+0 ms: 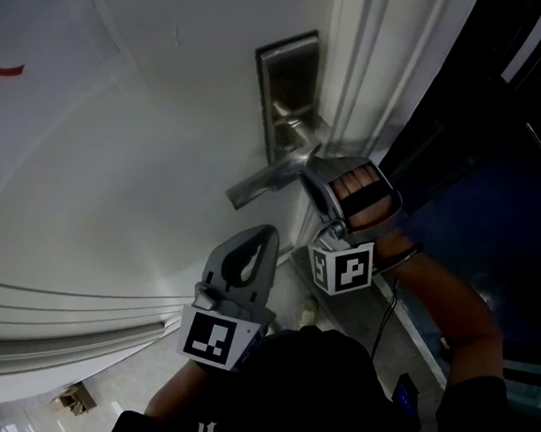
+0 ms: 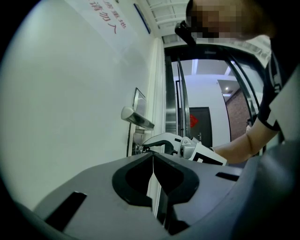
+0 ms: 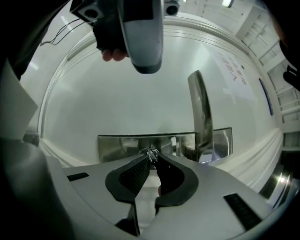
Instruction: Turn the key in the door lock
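**Right gripper (image 3: pixel 153 159) clamped on the key (image 3: pixel 150 152) at the door lock; left gripper (image 2: pixel 153 157) empty.**
Left gripper: the jaws are fully together with nothing between them, and it is held clear of the door (image 1: pixel 116 150), below the lever handle (image 3: pixel 201 110). Right gripper: the jaws are narrowed to a slim gap and their tips pinch the key head. The key sits in the steel lock plate (image 3: pixel 117 146), just beside the base of the lever handle. The white door lies behind the plate.
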